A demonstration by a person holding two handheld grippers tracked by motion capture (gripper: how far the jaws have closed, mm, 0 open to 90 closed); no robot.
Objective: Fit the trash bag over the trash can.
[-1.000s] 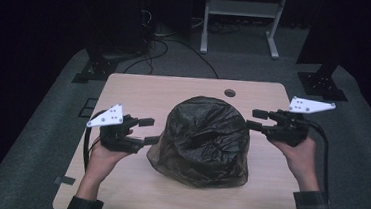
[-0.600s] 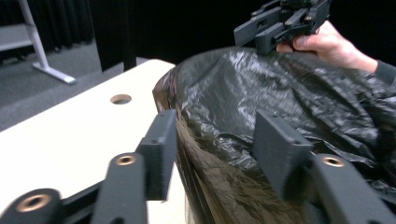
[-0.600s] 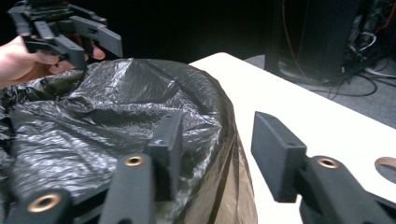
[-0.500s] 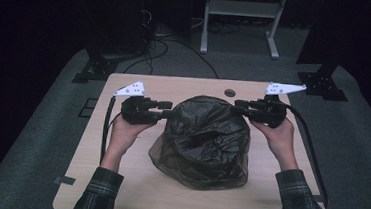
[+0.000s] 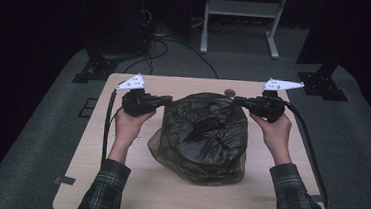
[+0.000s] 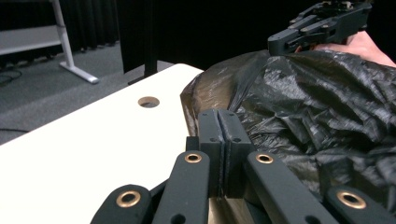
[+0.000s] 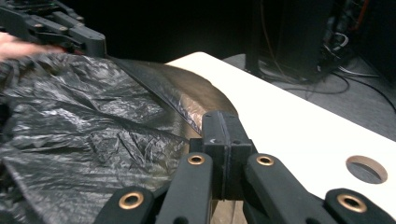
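The left gripper (image 5: pixel 166 99) sits at the left edge of the black plastic bag (image 5: pixel 203 136), near the bag's far end, with its jaws pointing inward toward the right gripper (image 5: pixel 239 101), which meets the bag's opposite edge in mirror fashion. Both pairs of jaws have just been closing. In the left gripper view the two black pads (image 6: pixel 223 149) stand pressed flat together with no gap — a thin fold of the bag's film seems to pass between them at the rim, though the film is hard to make out there. The right gripper view shows the same: its pads (image 7: pixel 223 154) are fully together at the bag's brownish, stretched edge.

The bag lies crumpled and domed between the two grippers, spreading from them back toward the person across the middle of the pale wooden table (image 5: pixel 93 172). Just beyond the grippers, at the table's far edge, is a round cable hole (image 5: pixel 229 92). Each hand (image 5: pixel 130 125) grasps its gripper from the near side, plaid sleeves (image 5: pixel 104 191) trailing back.
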